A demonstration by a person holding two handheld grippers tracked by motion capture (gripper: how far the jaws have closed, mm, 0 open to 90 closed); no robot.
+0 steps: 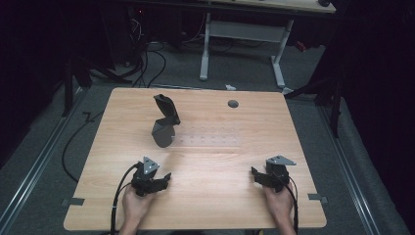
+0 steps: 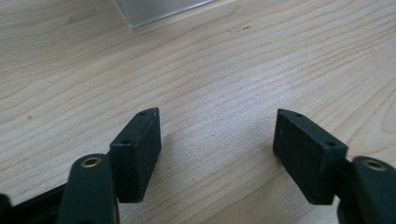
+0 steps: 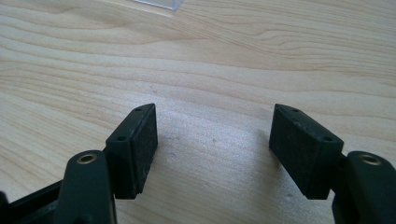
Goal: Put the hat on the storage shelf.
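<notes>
A pale wooden worktop (image 1: 210,196) carries everything. Toward its far left stands a dark grey scoop-like object (image 1: 165,122), upright, tilted, well apart from both hands. Just right of it, near the middle, lies a clear plastic tray (image 1: 210,138), flat. Near the front edge, the left gripper (image 1: 165,180) rests low over bare wood toward the left corner, its jaws spread wide with nothing between them. The right gripper (image 1: 255,174) sits toward the front right corner, jaws likewise spread and empty.
</notes>
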